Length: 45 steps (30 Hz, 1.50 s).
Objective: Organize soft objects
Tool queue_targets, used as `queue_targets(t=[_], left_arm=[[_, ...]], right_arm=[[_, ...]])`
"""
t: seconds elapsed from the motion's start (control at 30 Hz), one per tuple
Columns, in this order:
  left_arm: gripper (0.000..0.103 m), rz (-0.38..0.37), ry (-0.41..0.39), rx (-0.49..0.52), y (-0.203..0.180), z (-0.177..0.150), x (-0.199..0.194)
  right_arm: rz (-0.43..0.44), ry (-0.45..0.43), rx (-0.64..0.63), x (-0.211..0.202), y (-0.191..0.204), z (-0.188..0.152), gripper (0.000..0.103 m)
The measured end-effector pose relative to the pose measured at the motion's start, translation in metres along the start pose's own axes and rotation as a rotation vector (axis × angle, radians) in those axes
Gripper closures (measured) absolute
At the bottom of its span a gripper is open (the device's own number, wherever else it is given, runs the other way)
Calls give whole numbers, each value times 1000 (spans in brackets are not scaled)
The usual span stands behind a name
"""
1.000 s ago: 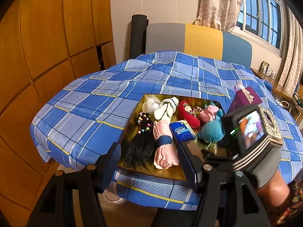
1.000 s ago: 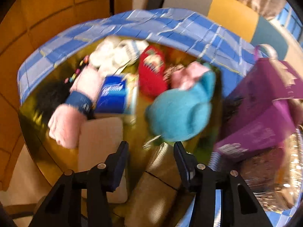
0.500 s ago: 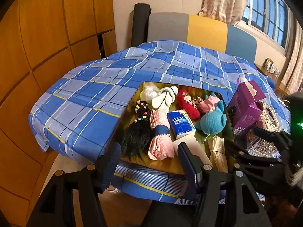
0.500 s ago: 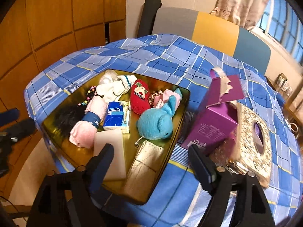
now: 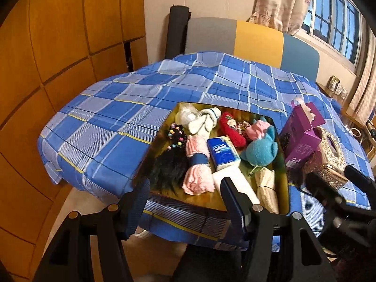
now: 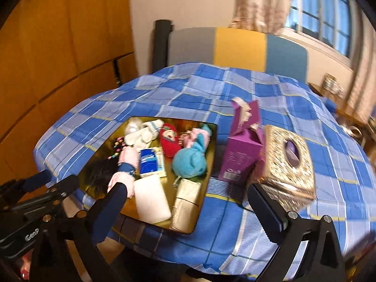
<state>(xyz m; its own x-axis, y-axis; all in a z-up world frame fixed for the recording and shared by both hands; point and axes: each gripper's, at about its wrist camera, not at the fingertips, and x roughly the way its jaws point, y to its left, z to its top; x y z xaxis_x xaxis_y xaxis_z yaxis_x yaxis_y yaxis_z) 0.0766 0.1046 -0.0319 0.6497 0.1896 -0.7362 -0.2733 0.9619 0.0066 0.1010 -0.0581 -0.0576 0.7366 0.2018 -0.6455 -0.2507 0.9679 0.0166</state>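
Plaid-covered counter carries tray ahead of both hand-held grippers, spread wide, empty; approach one soft item squarely.

Ahead of the fingers, a glossy golden tray reflects light. Beyond it lies matt woven checked cloth. A fuzzy teal plush and a glittery rough tissue box stand out.

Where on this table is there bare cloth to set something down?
Bare checked cloth lies left of the gold tray and beyond it toward the chair. The tray is packed; the purple box and glitter tissue box crowd its right.
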Motion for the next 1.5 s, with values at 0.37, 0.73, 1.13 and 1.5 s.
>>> queue_targets(t=[0.37,0.73,1.13,1.5], left_arm=[[40,4,-6,13,-5,-9,-23],[40,-14,2,-16,-1,-5,-38],[40,-23,4,-9,-3,-5,-40],[40,-25,0,1,-5,-5,-42]], right_arm=[[-89,84,96,-15,-6,-8,0],[-101,38,110,-43,-9,-2,0],[-127,57,93,-37,-9,-3,0],[-140,72,77,-33,-7,-6,0]])
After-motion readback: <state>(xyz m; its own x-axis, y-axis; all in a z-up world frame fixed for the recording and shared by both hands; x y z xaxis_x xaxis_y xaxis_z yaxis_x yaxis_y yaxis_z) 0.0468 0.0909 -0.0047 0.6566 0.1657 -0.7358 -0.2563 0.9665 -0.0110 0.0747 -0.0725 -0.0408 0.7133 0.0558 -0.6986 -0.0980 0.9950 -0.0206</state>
